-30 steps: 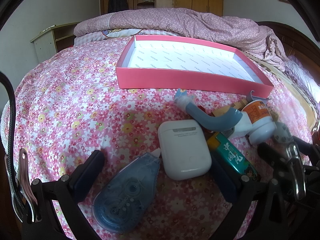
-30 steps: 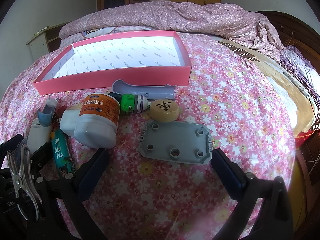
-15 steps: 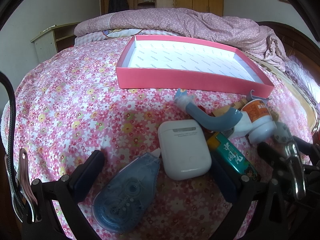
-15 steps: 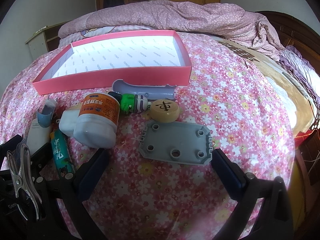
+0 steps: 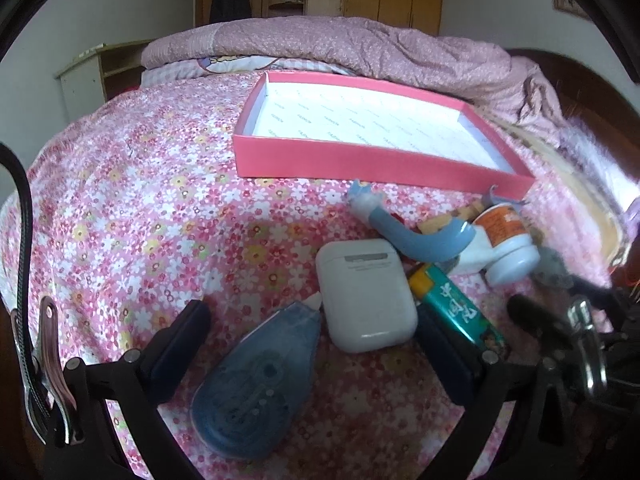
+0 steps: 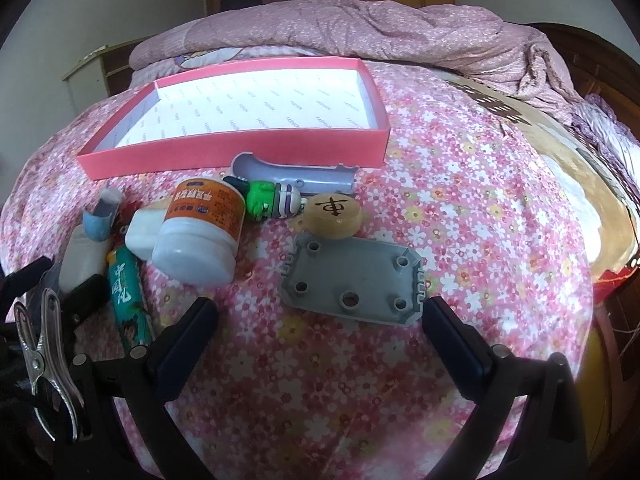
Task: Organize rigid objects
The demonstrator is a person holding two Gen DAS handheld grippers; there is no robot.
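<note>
Correction-tape dispenser (image 5: 256, 384) and white earbud case (image 5: 366, 294) lay on the floral bedspread (image 5: 132, 216) between the left gripper (image 5: 312, 340) fingers — wide open, empty. Right view: right gripper (image 6: 320, 332) hovered low, jaws spread, holding nothing, gray plate (image 6: 354, 280) just ahead — pink tray (image 6: 240, 150) beyond.

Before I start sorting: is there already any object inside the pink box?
No, the pink box shows only its white printed lining.
</note>
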